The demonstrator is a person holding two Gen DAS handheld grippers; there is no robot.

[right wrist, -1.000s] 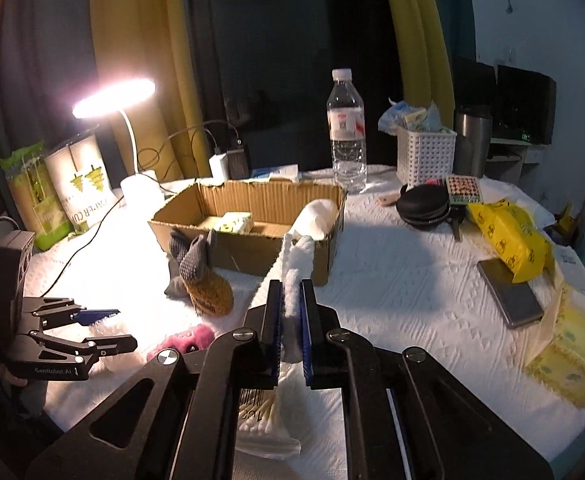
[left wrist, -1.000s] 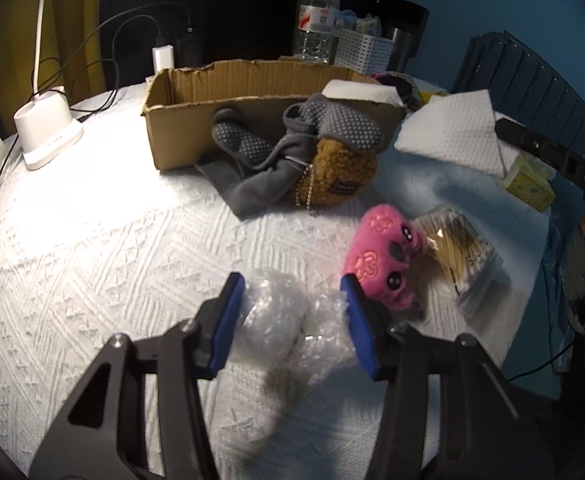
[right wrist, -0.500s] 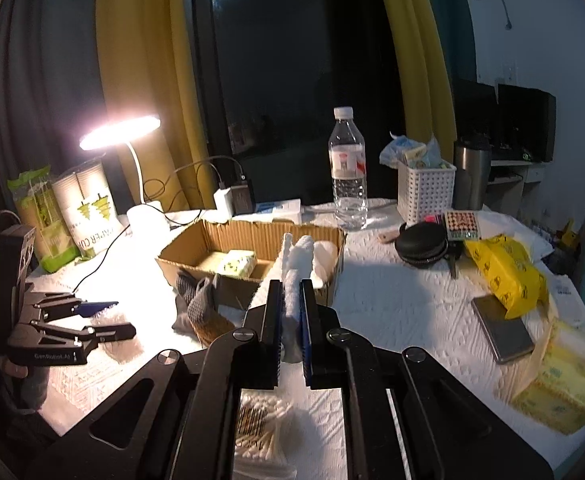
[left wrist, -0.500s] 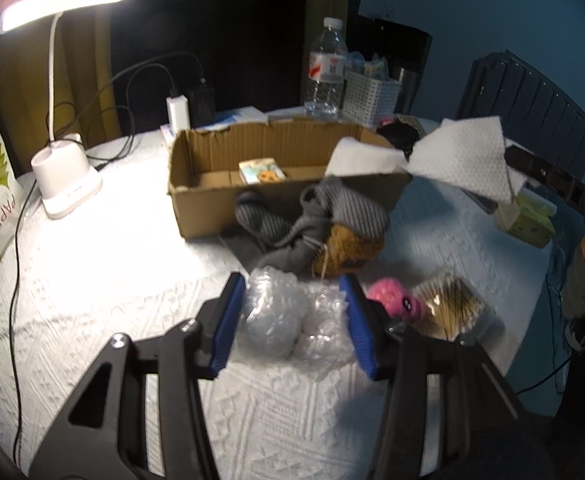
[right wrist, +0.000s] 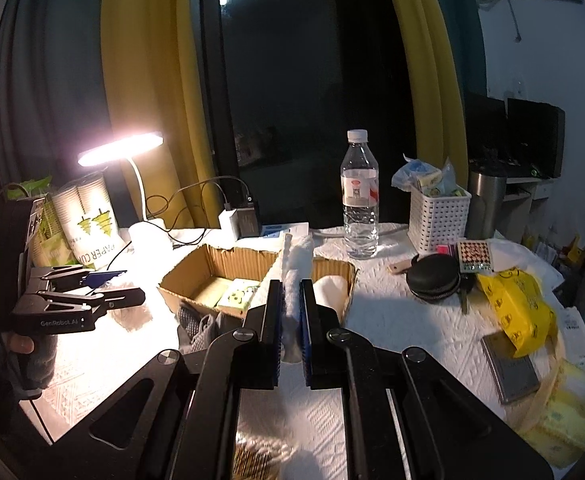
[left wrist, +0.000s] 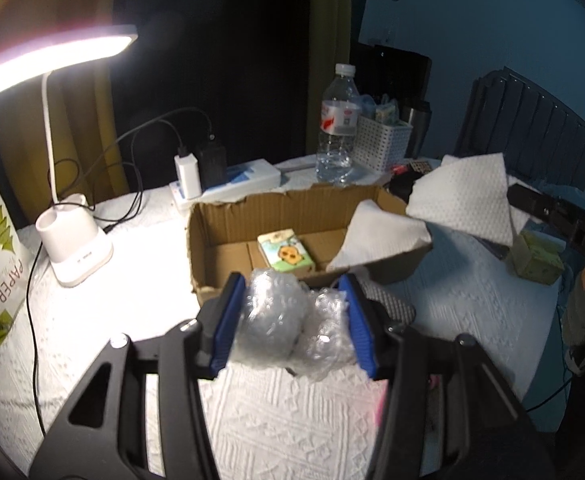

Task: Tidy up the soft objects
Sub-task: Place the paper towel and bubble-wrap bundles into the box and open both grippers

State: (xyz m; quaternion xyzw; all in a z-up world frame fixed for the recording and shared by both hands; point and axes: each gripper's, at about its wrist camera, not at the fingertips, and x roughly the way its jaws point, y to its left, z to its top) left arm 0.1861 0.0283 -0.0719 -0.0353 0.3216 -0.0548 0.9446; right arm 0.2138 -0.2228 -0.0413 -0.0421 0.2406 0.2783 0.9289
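Observation:
My left gripper [left wrist: 292, 320] is shut on a crumpled wad of clear bubble wrap [left wrist: 280, 320], held above the table just in front of the open cardboard box [left wrist: 196, 248]. A small tissue pack [left wrist: 288, 254] and a white paper towel [left wrist: 380, 236] lie in the box. My right gripper [right wrist: 291, 312] is shut on another white paper towel [right wrist: 298, 256], which hangs in the air over the box's right end [right wrist: 348, 276]. Grey socks [right wrist: 200, 324] lie against the box front. The right wrist view shows the left gripper [right wrist: 130, 286] with the bubble wrap [right wrist: 132, 314] at the left.
A lit desk lamp [left wrist: 72, 240] stands left of the box, with a charger and cables [left wrist: 188, 172] behind. A water bottle [right wrist: 358, 200], white basket [right wrist: 436, 216], black round case [right wrist: 432, 280], yellow pack [right wrist: 516, 308] and a grey flat device [right wrist: 508, 364] crowd the right side.
Both grippers have risen and come nearer the box. The bubble wrap has left the tablecloth; the pink plush and the cotton swabs have slipped below the left gripper's view.

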